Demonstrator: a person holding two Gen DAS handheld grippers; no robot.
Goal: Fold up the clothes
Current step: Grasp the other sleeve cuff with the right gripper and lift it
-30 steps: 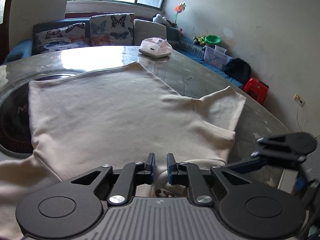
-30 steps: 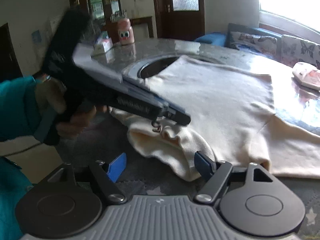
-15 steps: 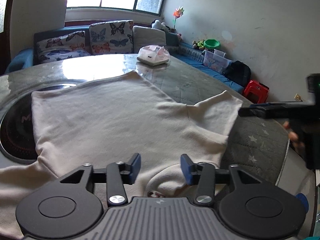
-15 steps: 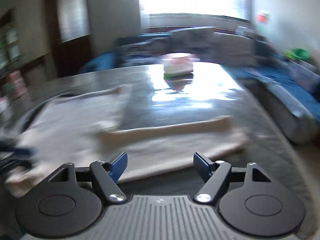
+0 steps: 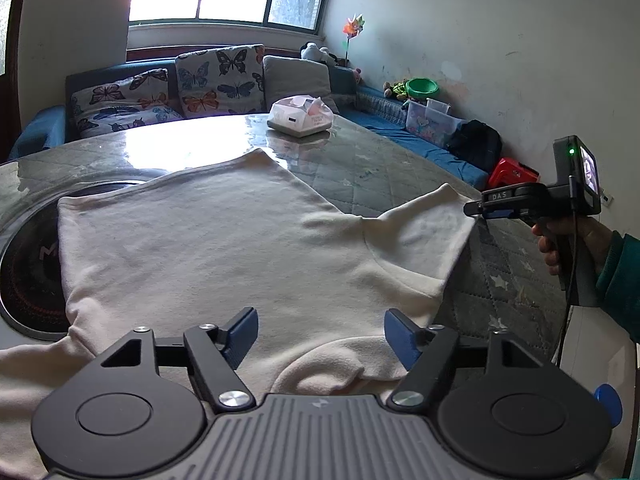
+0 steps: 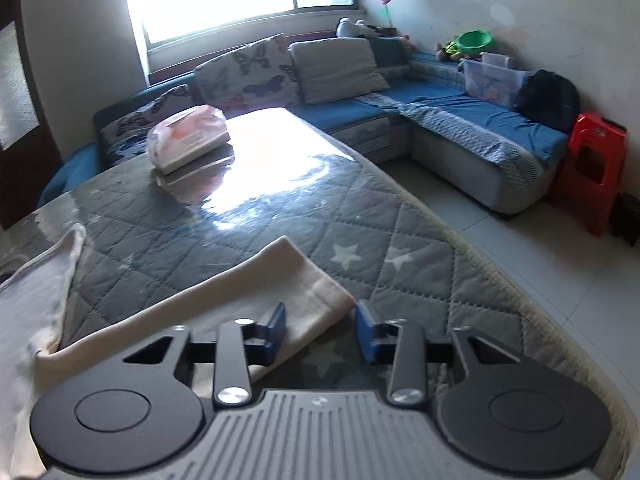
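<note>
A cream long-sleeved top [image 5: 208, 248] lies flat on the quilted grey table [image 5: 360, 168], its collar bunched just in front of my left gripper [image 5: 320, 338]. The left gripper is open and empty above the collar. One sleeve [image 5: 424, 232] stretches to the right. My right gripper [image 6: 320, 330] is open with the sleeve cuff [image 6: 304, 284] between its blue pads; whether they touch the cloth is unclear. The right gripper also shows in the left wrist view [image 5: 476, 208] at the sleeve's end.
A pink tissue pack [image 5: 300, 116] lies at the table's far side. A round black hob [image 5: 28, 264] is set into the table under the top's left part. A blue sofa [image 6: 460, 128] and a red stool [image 6: 592, 168] stand beyond the table's right edge.
My left gripper has opened and let go of the collar. My right gripper has swung from the collar to the end of the right sleeve and narrowed around the cuff.
</note>
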